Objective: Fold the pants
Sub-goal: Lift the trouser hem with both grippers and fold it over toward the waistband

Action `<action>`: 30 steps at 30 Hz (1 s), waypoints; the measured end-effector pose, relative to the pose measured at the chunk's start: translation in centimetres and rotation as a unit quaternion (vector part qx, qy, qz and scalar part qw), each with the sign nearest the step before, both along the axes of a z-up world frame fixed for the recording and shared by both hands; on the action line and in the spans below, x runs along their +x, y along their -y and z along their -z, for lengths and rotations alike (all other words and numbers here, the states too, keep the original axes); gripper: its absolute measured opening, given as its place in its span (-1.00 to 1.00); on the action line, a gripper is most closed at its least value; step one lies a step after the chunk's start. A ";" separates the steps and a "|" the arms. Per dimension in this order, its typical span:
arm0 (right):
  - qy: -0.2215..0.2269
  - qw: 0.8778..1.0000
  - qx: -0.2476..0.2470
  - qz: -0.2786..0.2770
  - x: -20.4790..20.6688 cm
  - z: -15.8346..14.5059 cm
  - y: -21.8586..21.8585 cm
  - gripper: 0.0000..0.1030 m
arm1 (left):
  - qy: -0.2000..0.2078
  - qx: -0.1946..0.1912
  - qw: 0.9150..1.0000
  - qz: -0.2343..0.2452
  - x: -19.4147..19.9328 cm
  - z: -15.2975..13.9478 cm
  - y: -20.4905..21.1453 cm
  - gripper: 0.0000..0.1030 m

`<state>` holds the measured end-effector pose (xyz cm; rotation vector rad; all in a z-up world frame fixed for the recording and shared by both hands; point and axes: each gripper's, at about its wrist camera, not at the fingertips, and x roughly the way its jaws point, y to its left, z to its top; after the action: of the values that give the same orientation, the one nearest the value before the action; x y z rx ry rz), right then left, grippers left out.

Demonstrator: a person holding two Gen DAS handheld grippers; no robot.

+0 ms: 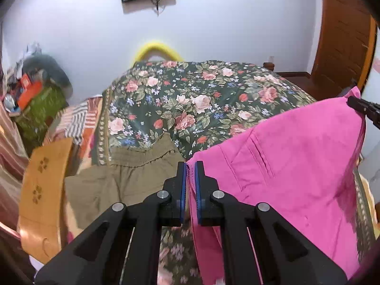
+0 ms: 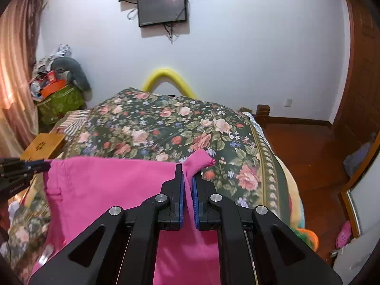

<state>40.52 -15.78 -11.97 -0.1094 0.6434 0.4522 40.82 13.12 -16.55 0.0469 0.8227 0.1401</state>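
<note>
The pink pants (image 1: 296,161) hang stretched in the air above the floral bed (image 1: 201,99). My left gripper (image 1: 189,166) is shut on one top corner of the pants. My right gripper (image 2: 188,169) is shut on the other top corner, with a pink tip (image 2: 201,160) poking past the fingers. The pants (image 2: 114,190) hang down between both grippers. The right gripper shows at the far right of the left wrist view (image 1: 363,110). The left gripper shows at the far left of the right wrist view (image 2: 35,165).
An olive garment (image 1: 123,180) lies on the bed's near left. A wooden stool (image 1: 45,190) stands left of the bed. A cluttered green box (image 2: 59,99) sits by the far wall. Wooden floor (image 2: 308,147) and a door (image 2: 363,71) lie right.
</note>
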 end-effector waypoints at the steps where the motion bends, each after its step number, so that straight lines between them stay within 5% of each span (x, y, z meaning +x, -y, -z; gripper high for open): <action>1: 0.003 1.000 -0.002 -0.003 -0.8 -0.2 0.3 -0.90 | 0.001 0.003 1.000 0.002 -1.0 -0.4 0.4 -0.87; 13: -0.005 1.000 -0.005 -0.014 -11.4 -0.7 3.2 -0.90 | 0.015 0.046 0.999 0.001 -11.7 -0.7 4.6 -0.87; 18: -0.013 1.000 -0.004 -0.017 -15.4 0.2 4.3 -0.90 | 0.012 0.013 1.000 0.022 -15.8 -0.3 4.5 -0.88; 30: -0.114 0.993 -0.016 0.012 -21.8 8.7 6.0 -0.88 | -0.058 0.004 0.997 0.058 -22.1 5.7 5.8 -0.89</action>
<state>18.75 -21.83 -20.70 -0.0807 0.8756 0.4338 18.75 7.33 -22.25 0.1116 0.9326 0.0320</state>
